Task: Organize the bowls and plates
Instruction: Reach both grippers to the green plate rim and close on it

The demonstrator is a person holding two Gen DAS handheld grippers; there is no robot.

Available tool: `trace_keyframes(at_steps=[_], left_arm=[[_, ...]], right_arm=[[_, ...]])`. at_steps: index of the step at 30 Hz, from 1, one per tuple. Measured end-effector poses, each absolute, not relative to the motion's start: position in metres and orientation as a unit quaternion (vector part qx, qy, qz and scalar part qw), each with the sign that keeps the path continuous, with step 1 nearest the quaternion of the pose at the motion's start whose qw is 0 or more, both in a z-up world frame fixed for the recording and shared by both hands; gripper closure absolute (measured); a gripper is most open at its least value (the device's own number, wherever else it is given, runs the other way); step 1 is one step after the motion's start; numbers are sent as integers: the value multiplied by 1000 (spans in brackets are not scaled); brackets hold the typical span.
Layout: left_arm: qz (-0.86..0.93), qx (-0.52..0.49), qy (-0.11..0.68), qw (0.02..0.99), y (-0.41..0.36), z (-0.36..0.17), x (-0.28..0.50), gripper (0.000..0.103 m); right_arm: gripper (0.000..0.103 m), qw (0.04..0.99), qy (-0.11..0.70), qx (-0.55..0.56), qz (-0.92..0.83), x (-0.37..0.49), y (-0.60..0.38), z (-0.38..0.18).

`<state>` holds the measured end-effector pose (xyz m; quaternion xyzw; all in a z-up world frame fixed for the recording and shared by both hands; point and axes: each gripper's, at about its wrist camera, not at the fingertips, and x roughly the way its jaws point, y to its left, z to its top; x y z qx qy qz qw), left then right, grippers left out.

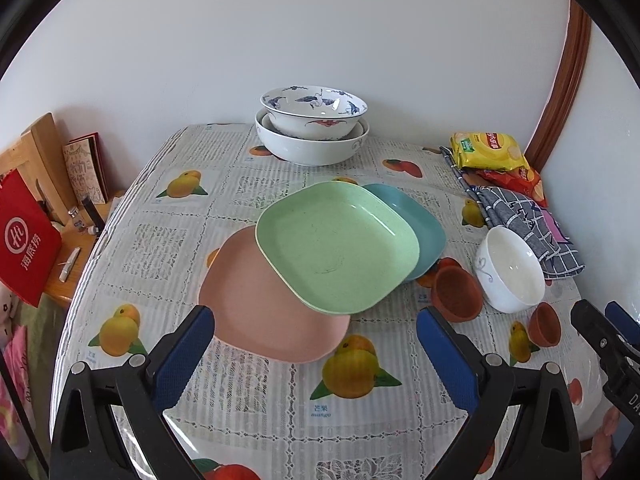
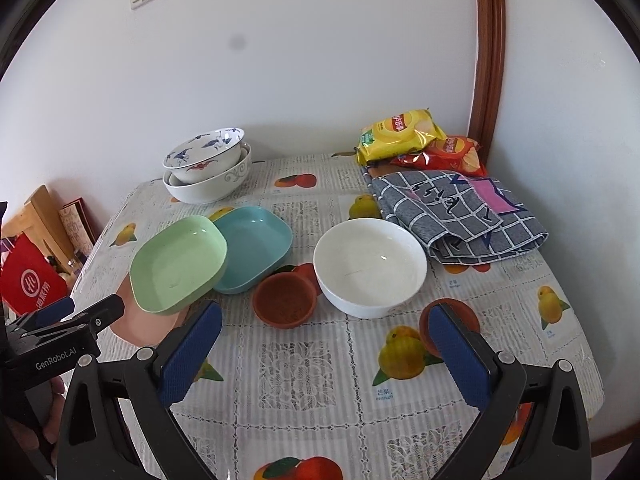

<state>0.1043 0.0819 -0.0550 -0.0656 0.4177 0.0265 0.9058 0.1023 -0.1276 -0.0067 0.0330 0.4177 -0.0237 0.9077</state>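
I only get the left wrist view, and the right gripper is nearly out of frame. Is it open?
Observer: Yes, the right gripper is open and holds nothing.
Operator: The green plate hides most of the blue plate. Anything in it?
Observer: No, the blue plate is empty.
Operator: What lies ahead of the right gripper?
Observer: The white bowl, upright, just beyond its fingertips.

Left gripper (image 1: 314,332): jaws spread wide, nothing between the blue pads (image 1: 182,360), held level and forward. Right gripper (image 2: 324,338): jaws likewise wide apart, empty, positioned beside the left.
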Motion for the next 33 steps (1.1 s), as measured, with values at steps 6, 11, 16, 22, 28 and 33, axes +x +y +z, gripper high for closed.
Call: trace_keyframes(at_steps=[6,11,16,22,28,33], left_arm=[[39,-75,426,901,96,-63,130,4],[43,-72,431,898,99,-71,149,5],[46,-60,435,897,100,-78,170,5],[50,-59,447,891,103,-90,195,13],[41,-67,455,887,108,-100,218,24],[34,-75,462,883,110,-110,235,35]], right_arm=[[6,898,438,40,-2,130,-116,-25],[15,892,452,20,14,151,-103,-38],[26,884,466,15,31,169,-92,-50],[36,877,478,7,44,188,-79,-64],[42,867,495,14,52,205,-71,-79],[42,861,504,24,63,213,-64,-87]])
